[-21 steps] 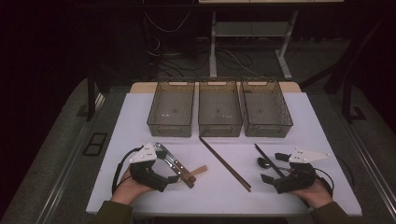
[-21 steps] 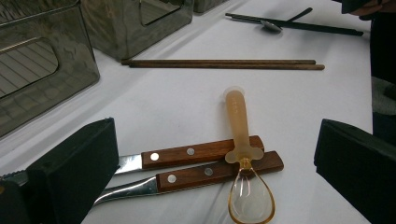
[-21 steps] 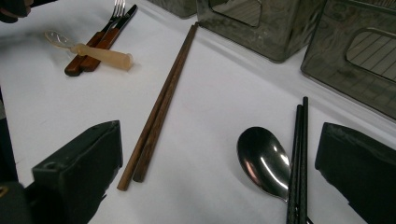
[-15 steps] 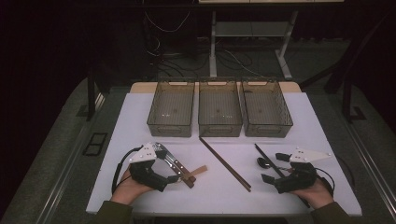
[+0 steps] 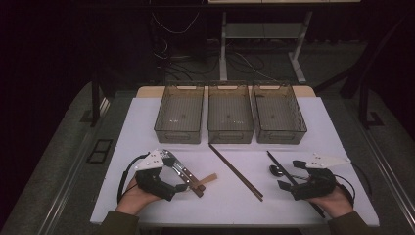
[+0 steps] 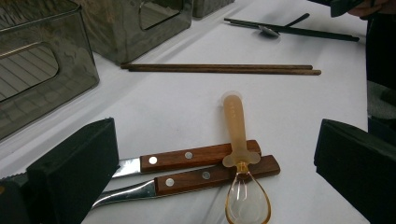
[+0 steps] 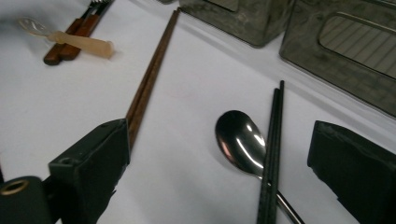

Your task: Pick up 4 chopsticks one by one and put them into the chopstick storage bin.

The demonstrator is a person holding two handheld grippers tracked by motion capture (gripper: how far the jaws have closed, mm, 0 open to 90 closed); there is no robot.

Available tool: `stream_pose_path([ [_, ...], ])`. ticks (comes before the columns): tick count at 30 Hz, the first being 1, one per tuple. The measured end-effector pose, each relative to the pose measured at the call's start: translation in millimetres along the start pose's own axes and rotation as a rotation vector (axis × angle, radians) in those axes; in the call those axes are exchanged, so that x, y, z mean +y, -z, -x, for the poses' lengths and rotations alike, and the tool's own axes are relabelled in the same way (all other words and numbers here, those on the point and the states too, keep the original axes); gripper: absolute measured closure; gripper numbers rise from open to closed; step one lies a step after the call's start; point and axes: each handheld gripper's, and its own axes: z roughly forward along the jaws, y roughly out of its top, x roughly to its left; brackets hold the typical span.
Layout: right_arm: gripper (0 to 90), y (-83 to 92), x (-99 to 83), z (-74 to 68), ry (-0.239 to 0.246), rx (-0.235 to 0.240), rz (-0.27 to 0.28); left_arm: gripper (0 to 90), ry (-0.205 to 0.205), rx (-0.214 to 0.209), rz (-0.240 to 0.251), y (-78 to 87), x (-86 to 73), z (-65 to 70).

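Here, at the lower left of the high view, my left claw [image 5: 188, 182] gapes over two knives [image 6: 196, 169] and an amber spoon [image 6: 240, 161]. Lower right, my right claw [image 5: 288, 175] spreads around a steel spoon [image 7: 239, 137] and black chopsticks [image 7: 270, 149]. Brown chopsticks [image 5: 236, 171] lie mid-tabletop [image 5: 337, 147]; three bins [image 5: 230, 112] stand beyond.

Three bins [image 5: 179, 117], two wooden-handled utensils [image 6: 196, 168], two spoons [image 6: 240, 154], two chopstick pairs [image 5: 236, 171].

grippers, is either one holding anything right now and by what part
Nothing is held. The left gripper stands open over the wooden-handled cutlery, and the right gripper stands open over the metal spoon.
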Motion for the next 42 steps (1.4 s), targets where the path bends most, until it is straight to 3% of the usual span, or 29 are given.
stream_pose_path([
  [2,9.6,1.5,-0.4,3.0,0.0,-0.026,-0.013,0.0,-0.001,-0.003,-0.004,-0.1,0.0,-0.8],
  [14,45.4,15.7,-12.8,8.9,-0.014,0.004,-0.085,0.0,0.005,0.002,-0.005,0.5,0.0,-1.6],
  [30,67.1,27.0,-33.3,20.0,-0.039,-0.031,-0.188,0.0,0.006,0.001,-0.009,-0.5,-0.4,-1.5],
  [42,73.5,19.3,-33.6,18.9,-0.017,-0.034,-0.234,0.0,0.005,0.001,-0.014,-1.1,-0.5,-1.2],
])
